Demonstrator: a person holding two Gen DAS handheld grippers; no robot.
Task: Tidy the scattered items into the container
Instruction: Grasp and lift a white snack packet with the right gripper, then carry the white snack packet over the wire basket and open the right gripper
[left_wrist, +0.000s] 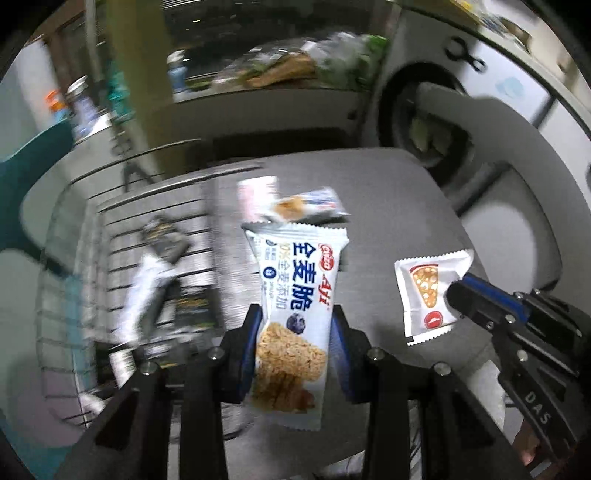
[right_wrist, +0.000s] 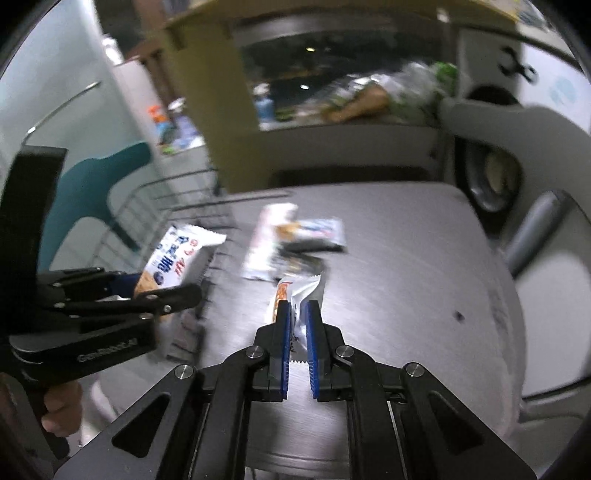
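wire basket (left_wrist: 155, 236): blurred packets inside | left tool (left_wrist: 295, 325): grips cereal bar (left_wrist: 291, 314) | right tool (right_wrist: 298, 314): grips pizza sachet (right_wrist: 303, 291)

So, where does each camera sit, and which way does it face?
Left wrist: sits on the left tongs, faces down at the grey table; shows its pads gripping the blue cereal bar packet.
Right wrist: sits on the right tongs, faces the same way, gripping the white pizza snack packet.
Shared: both packets, table, wire basket.
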